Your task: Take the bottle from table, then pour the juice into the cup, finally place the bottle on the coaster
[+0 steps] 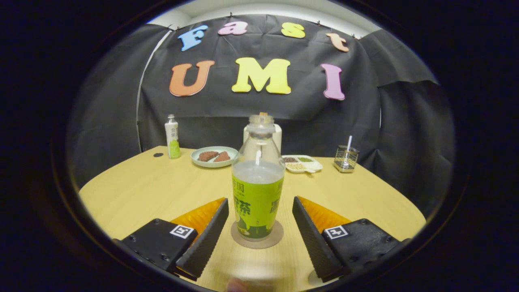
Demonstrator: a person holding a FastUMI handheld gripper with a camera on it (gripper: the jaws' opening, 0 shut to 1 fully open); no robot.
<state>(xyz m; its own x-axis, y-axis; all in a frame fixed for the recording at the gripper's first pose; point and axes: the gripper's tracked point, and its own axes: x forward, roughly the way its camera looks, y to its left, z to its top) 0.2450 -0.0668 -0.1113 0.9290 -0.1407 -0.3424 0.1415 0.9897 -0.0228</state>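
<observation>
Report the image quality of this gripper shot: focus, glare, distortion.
Gripper view: fisheye bends the pale wooden table edge into a curve; the uncapped clear bottle with green label, standing on the round brown coaster, is sharp; soft glare on its shoulder; a blurred smudge near the lens; the hand-held gripper is open, its fingers flanking the bottle without touching.

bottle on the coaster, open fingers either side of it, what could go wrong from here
The uncapped clear plastic bottle with the green label stands on the round brown coaster, and the hand-held gripper is open around it. Its black ribbed fingers sit close on both sides, so a crooked withdrawal could clip the bottle. Still partly full, it might tip and spill onto the wooden table.
</observation>
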